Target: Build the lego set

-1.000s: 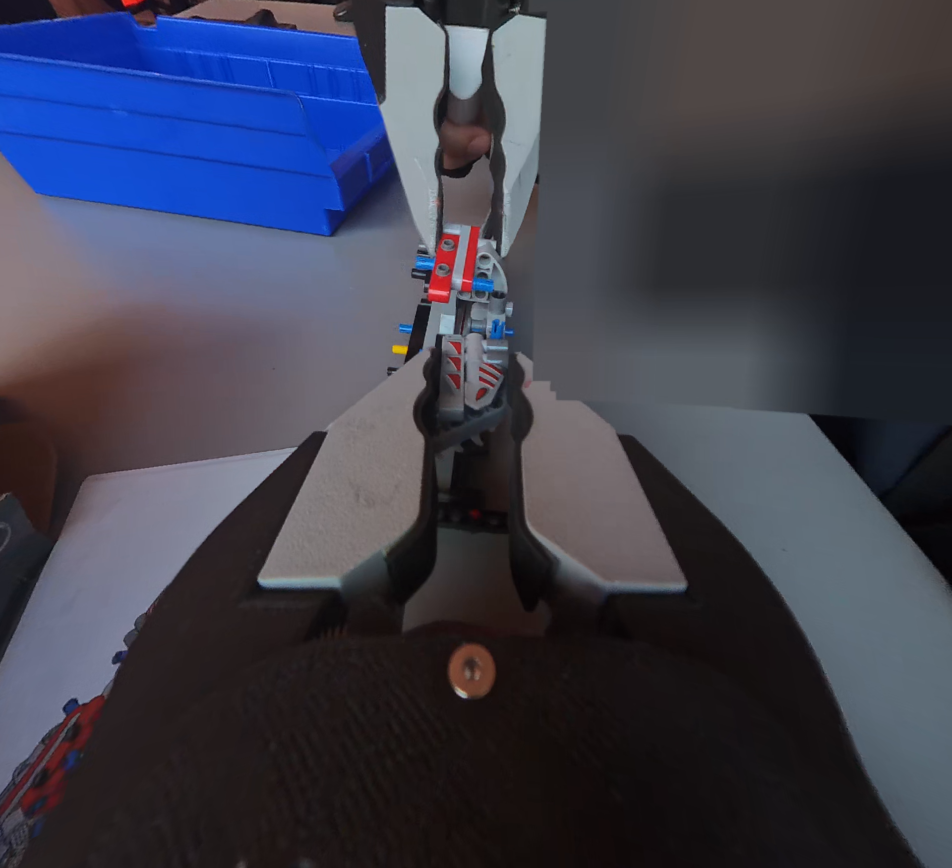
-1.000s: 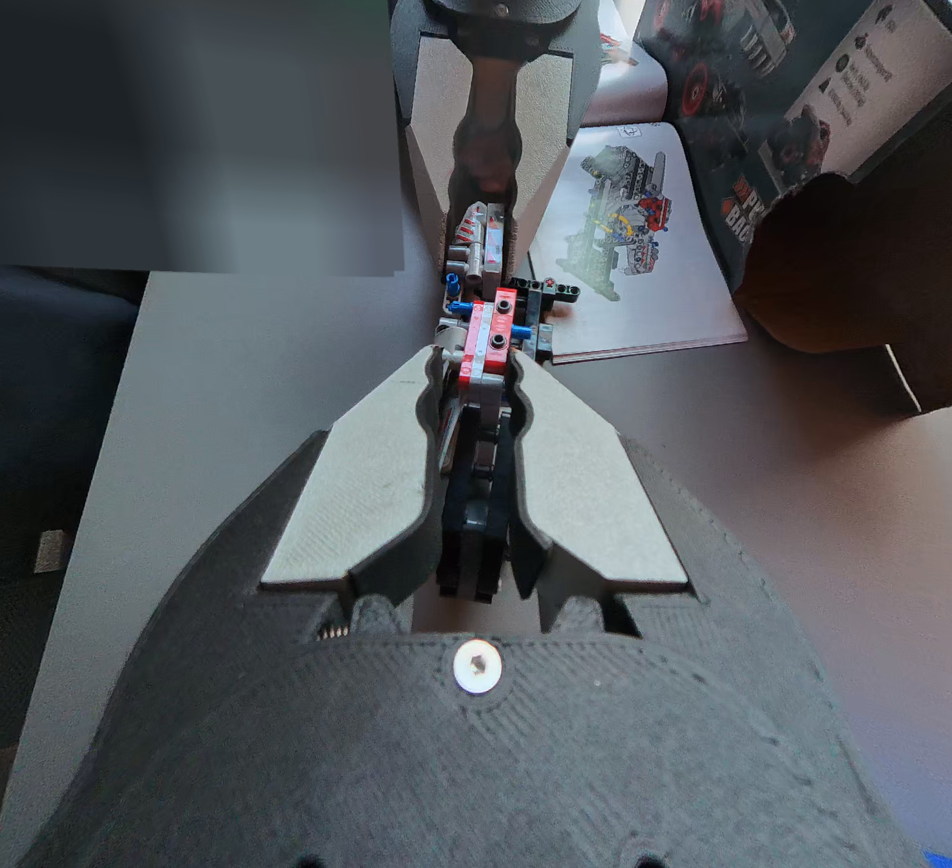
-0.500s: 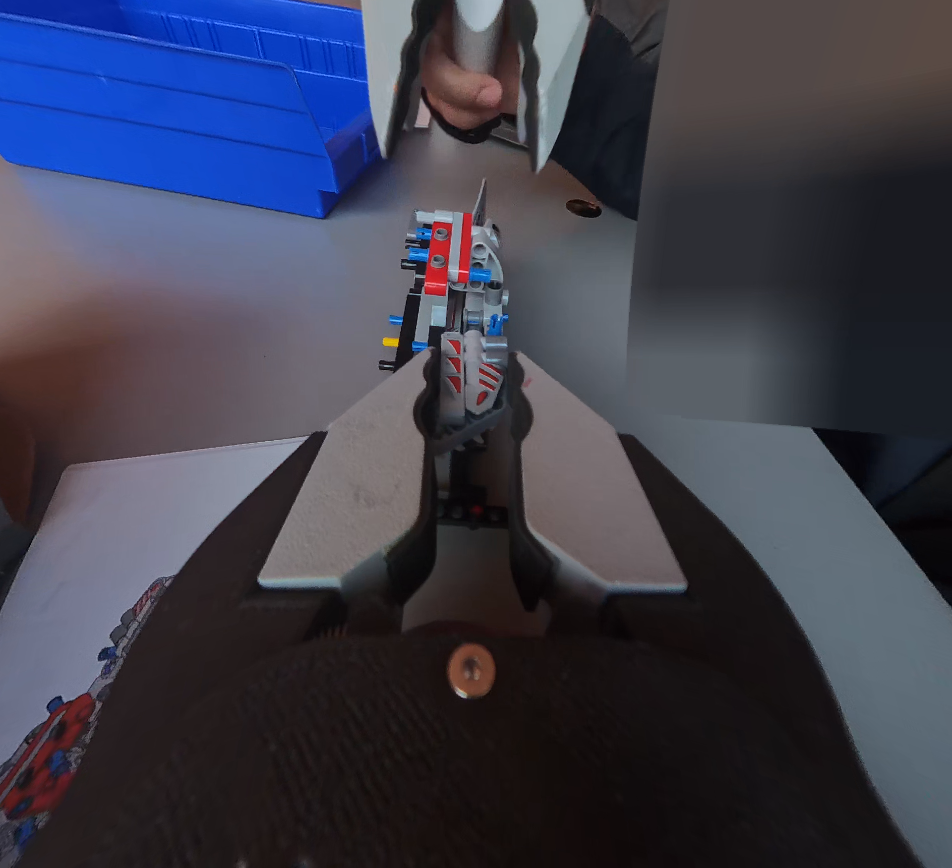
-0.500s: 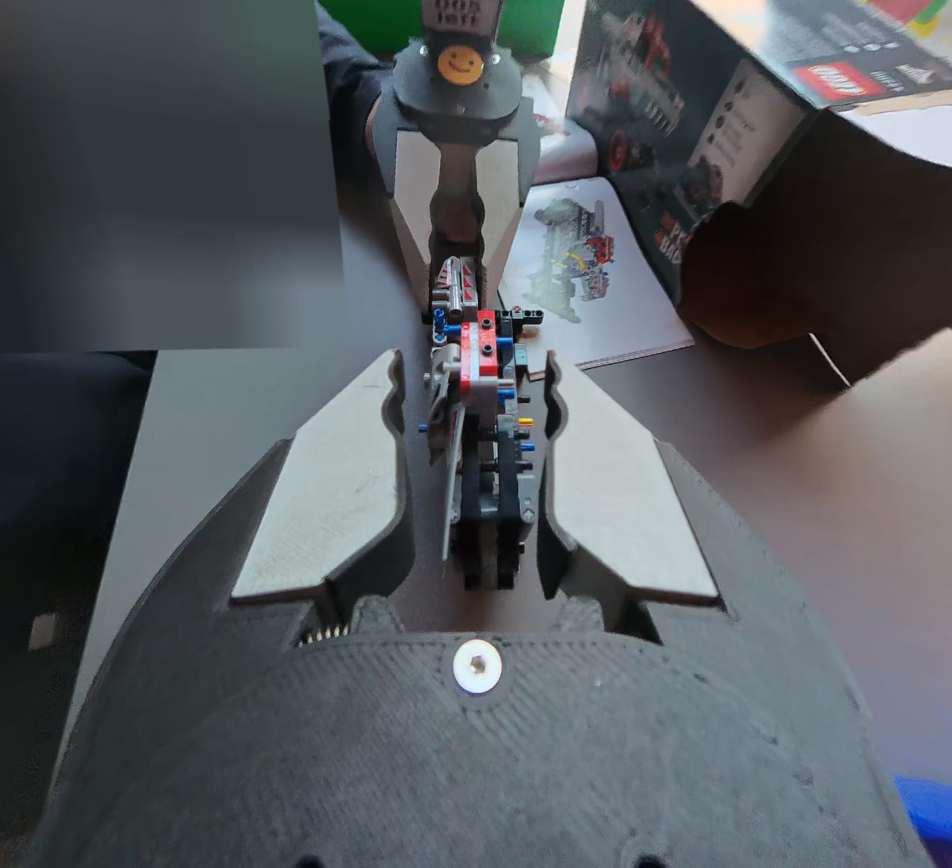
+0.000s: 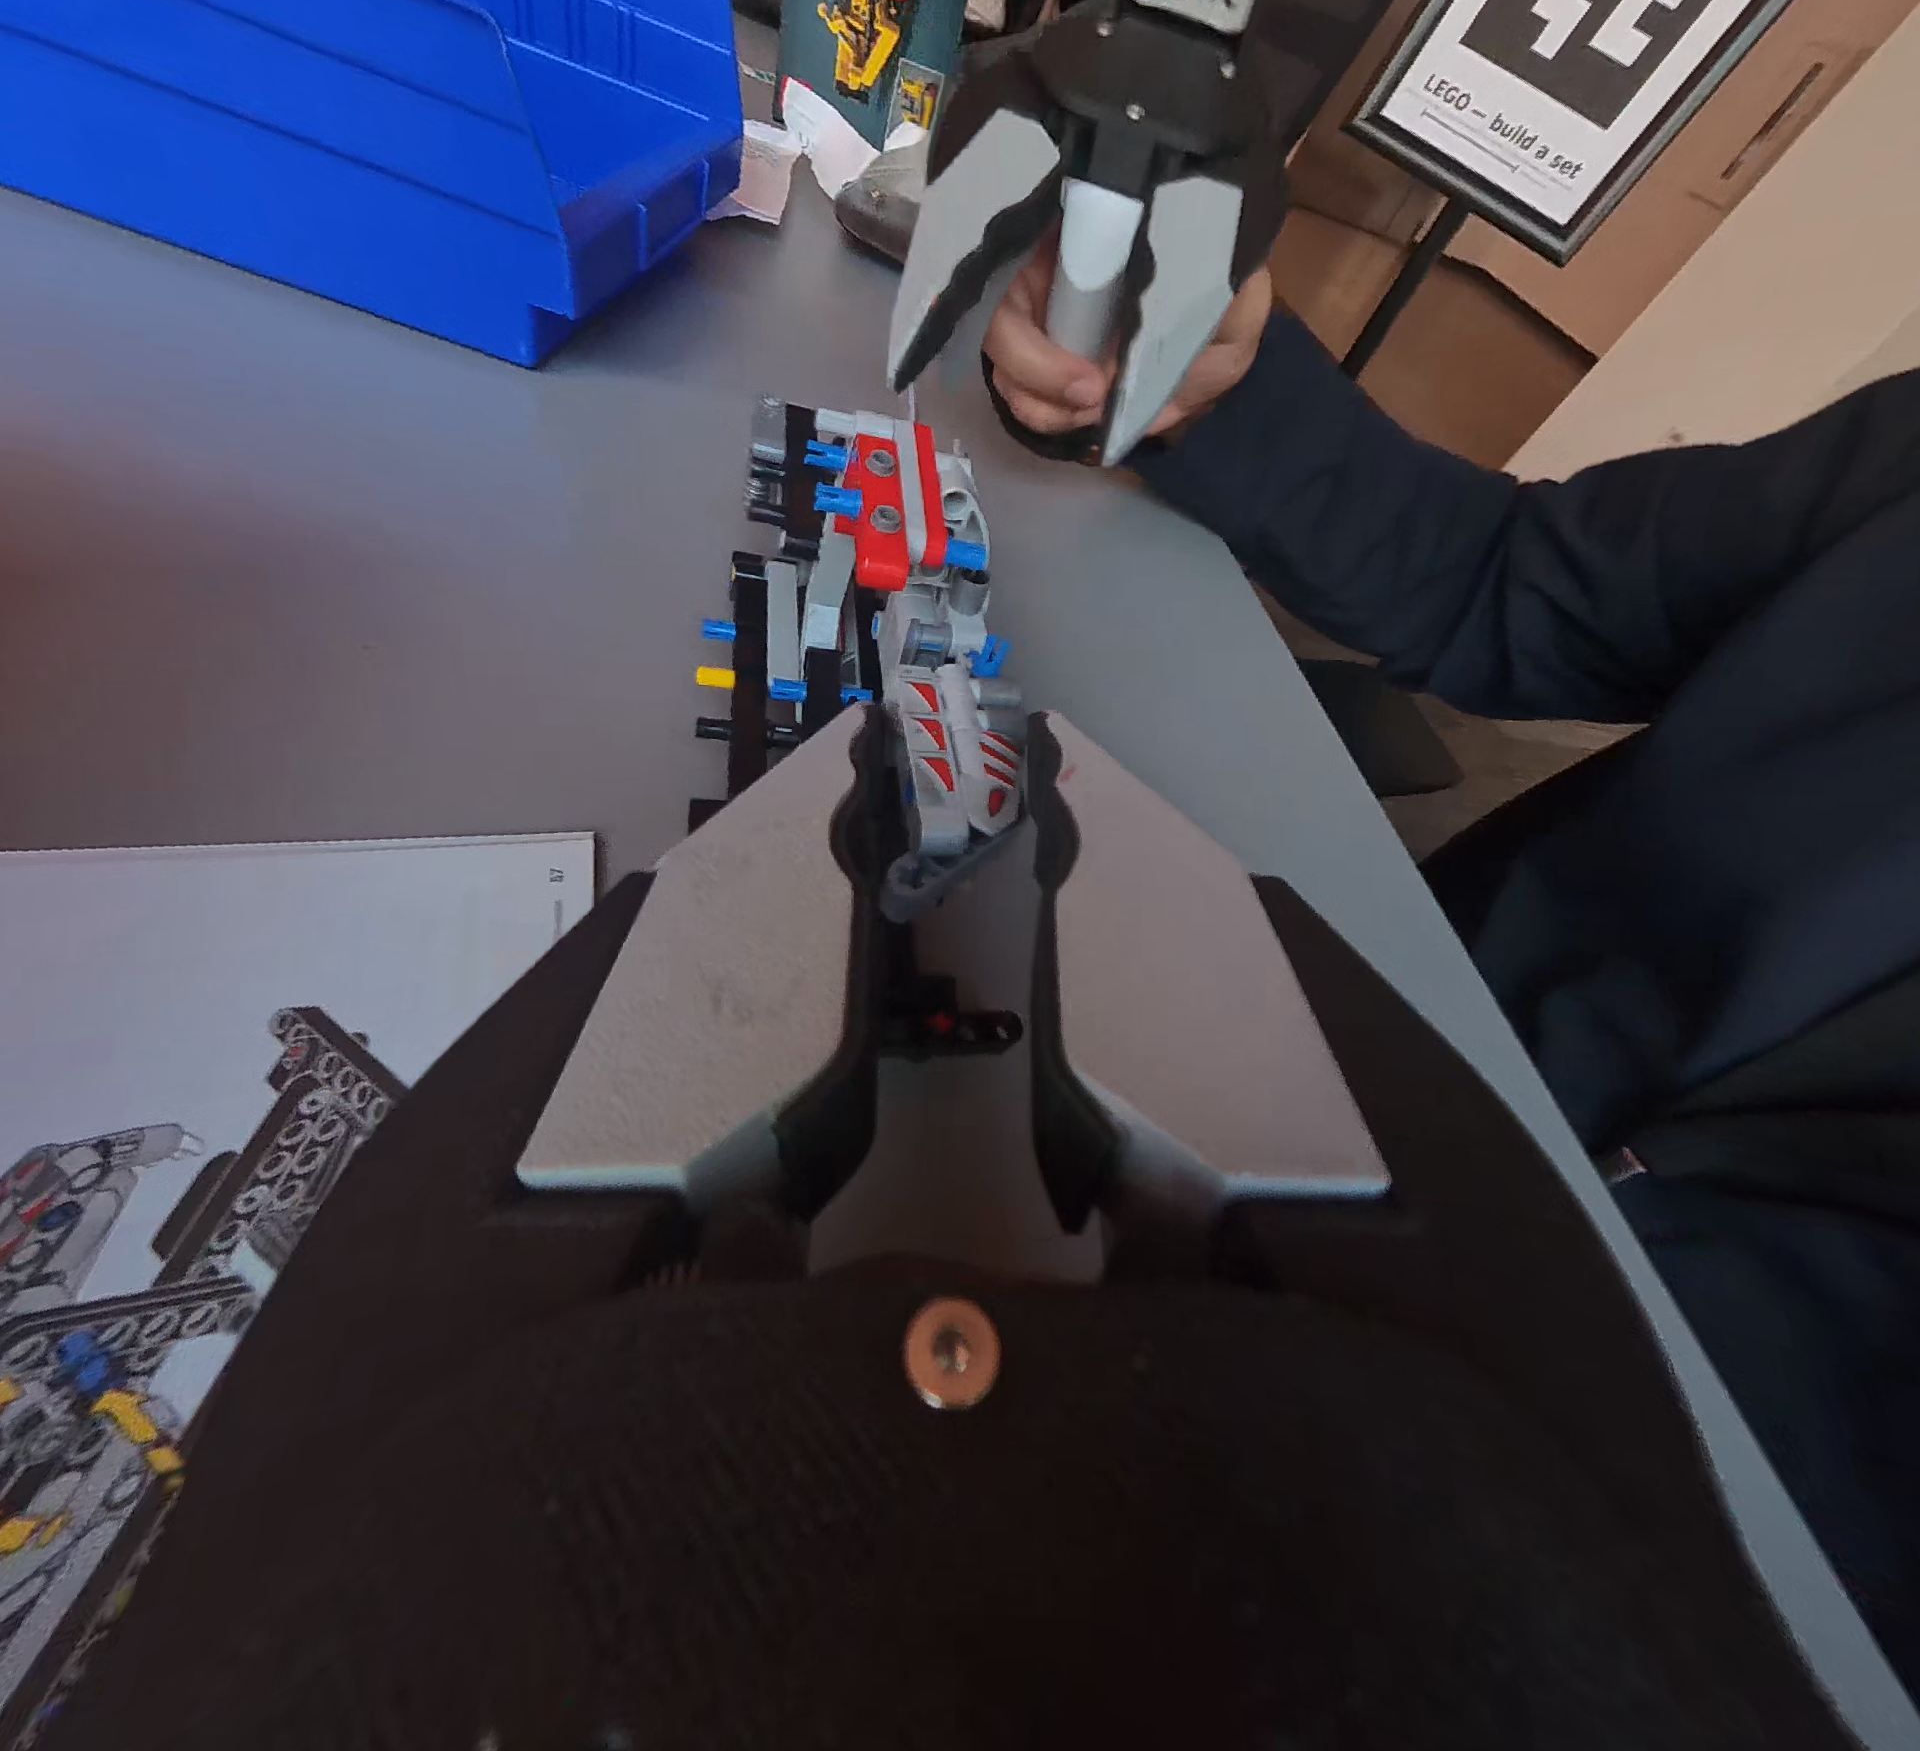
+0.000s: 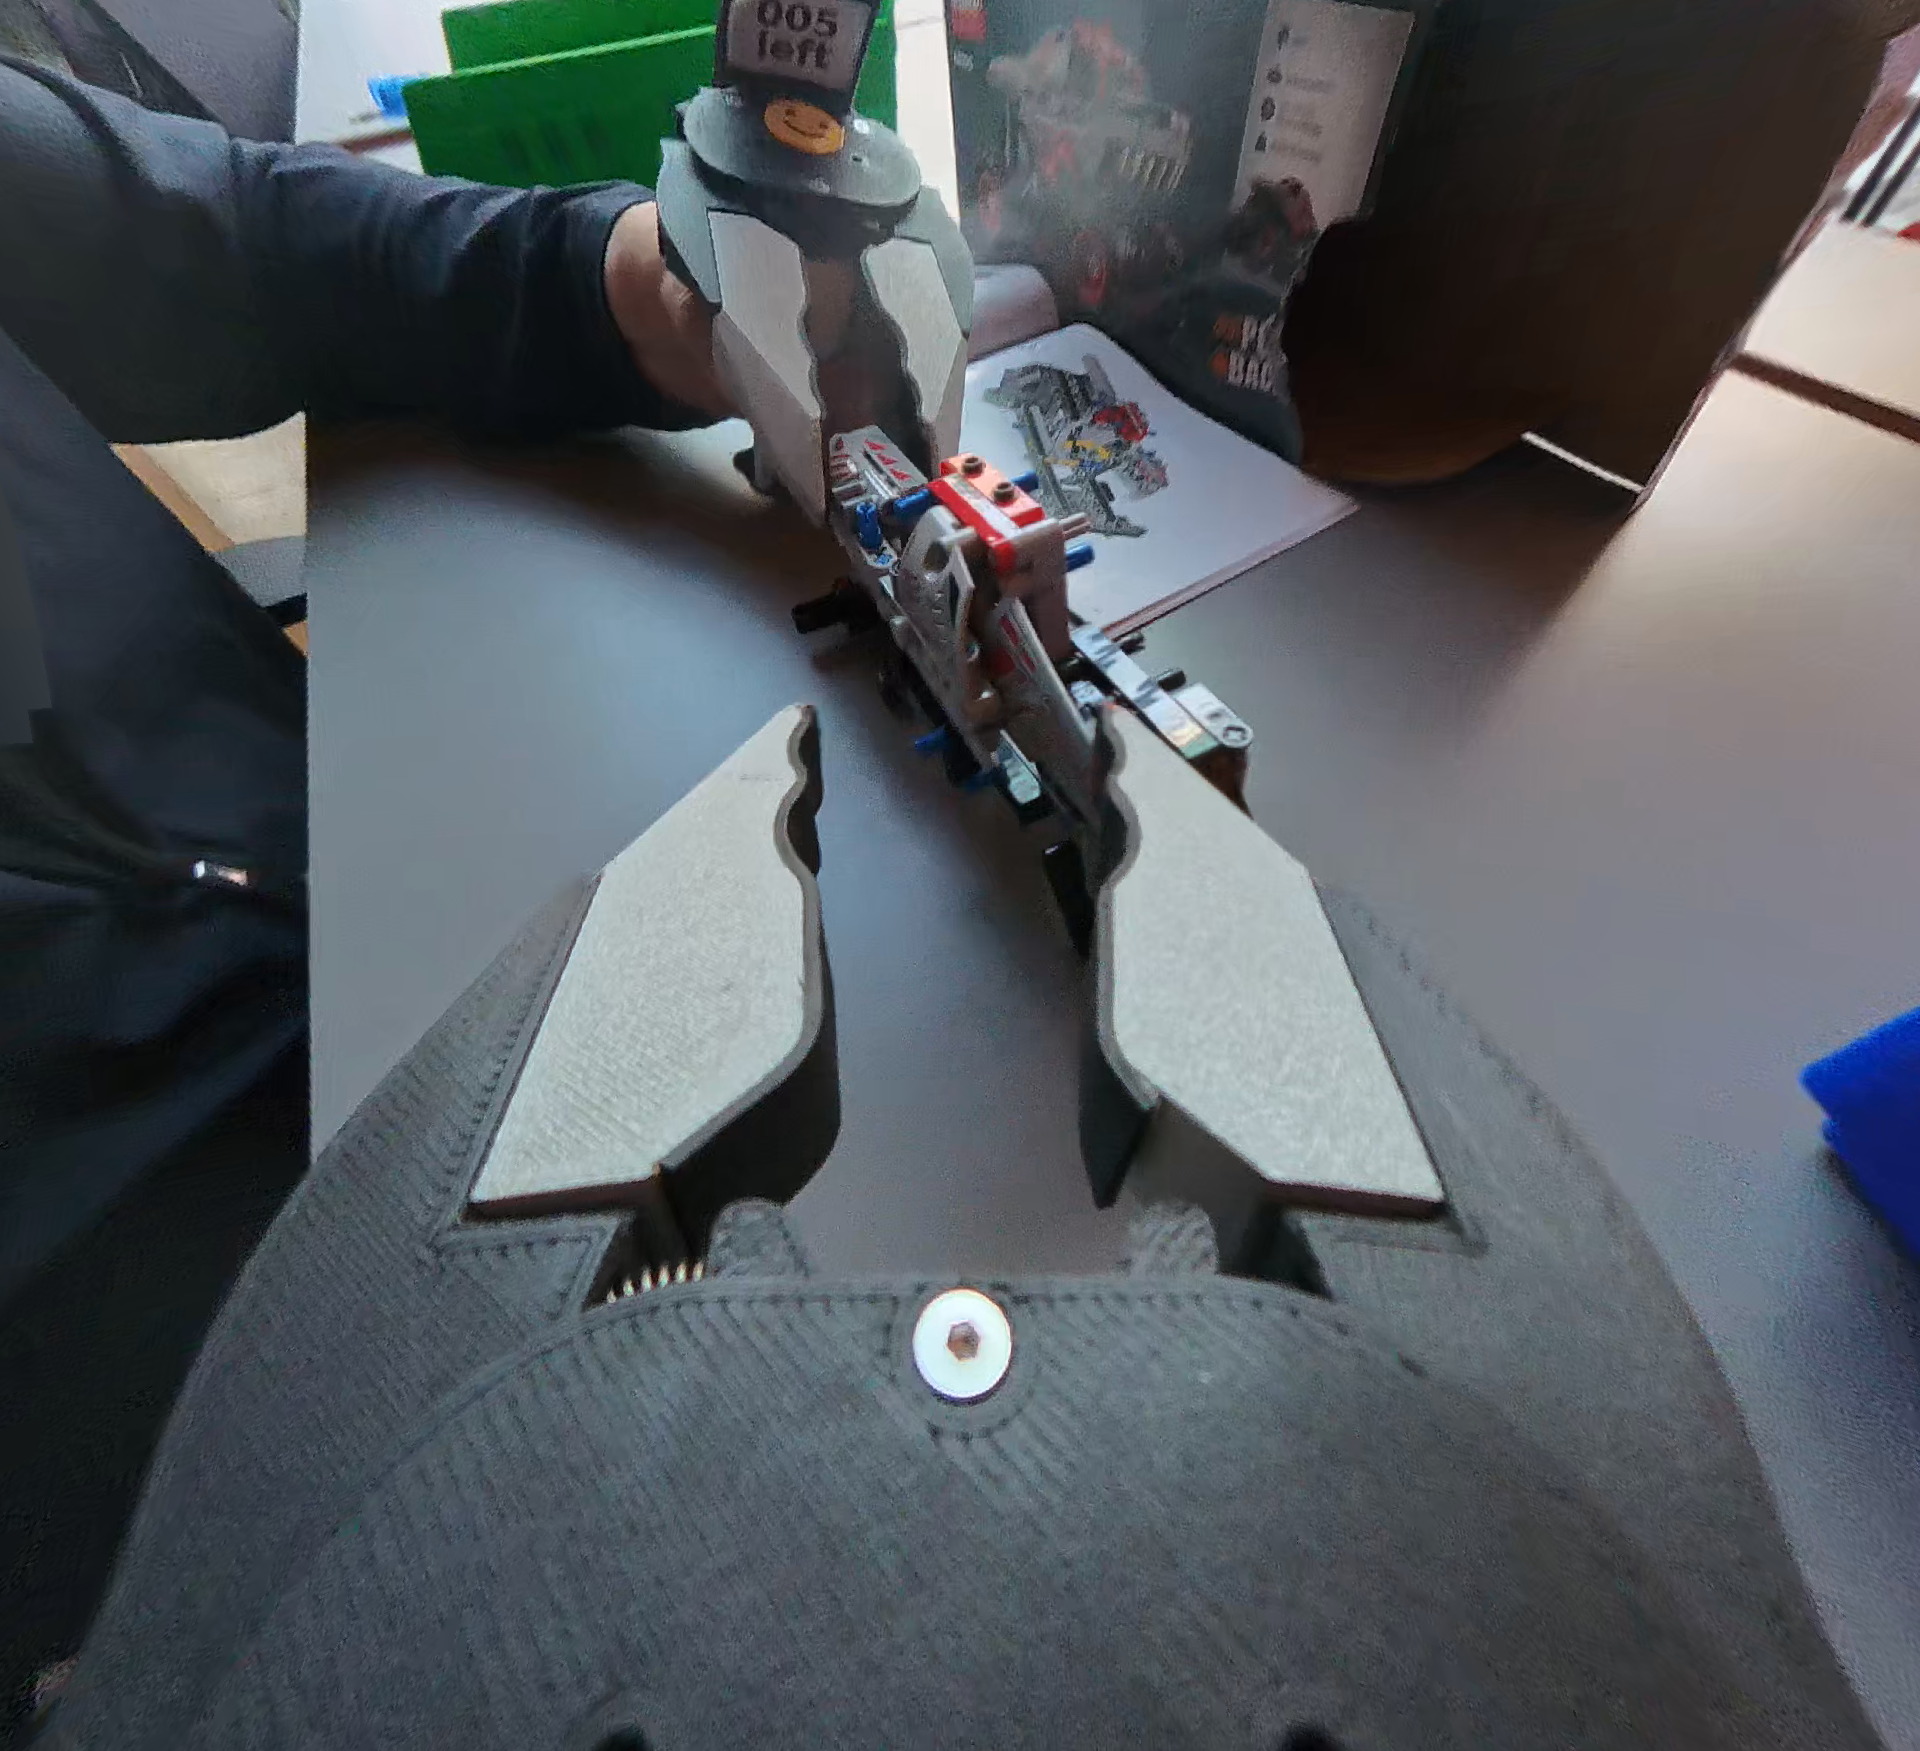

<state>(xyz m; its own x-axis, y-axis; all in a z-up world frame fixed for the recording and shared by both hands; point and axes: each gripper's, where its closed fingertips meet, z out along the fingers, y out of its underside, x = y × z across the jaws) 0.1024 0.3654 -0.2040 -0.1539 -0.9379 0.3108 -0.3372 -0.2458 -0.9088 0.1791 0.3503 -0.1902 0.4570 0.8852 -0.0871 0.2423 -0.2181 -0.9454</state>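
The lego model point(image 5: 894, 517) is a long build of grey, black and red pieces with blue pins, lying on the grey table point(image 5: 364, 610). My left gripper point(image 5: 951, 735) is shut on its near end, a grey panel with red stickers. My right gripper point(image 5: 1013, 397) is open and empty, raised just beyond the model's far end. In the right wrist view the right gripper point(image 6: 956, 730) stands open a little short of the model point(image 6: 966, 600). The right fingertip point(image 6: 1112, 756) is next to the model's near end. The left gripper point(image 6: 847, 454) grips the far end.
A blue bin point(image 5: 312, 91) stands at the back left. An open instruction booklet point(image 5: 260, 953) lies by my left gripper and also shows in the right wrist view point(image 6: 1132, 465). A lego box point(image 6: 1195, 143) and a green bin point(image 6: 561, 91) stand behind. A person's sleeve point(image 5: 1455, 558) crosses the table's right edge. There is about 9 centimetres between the tips of the two grippers.
My right gripper has opened, let go of the model and pulled back and up. The left gripper still holds the model, which has turned a little on the table.
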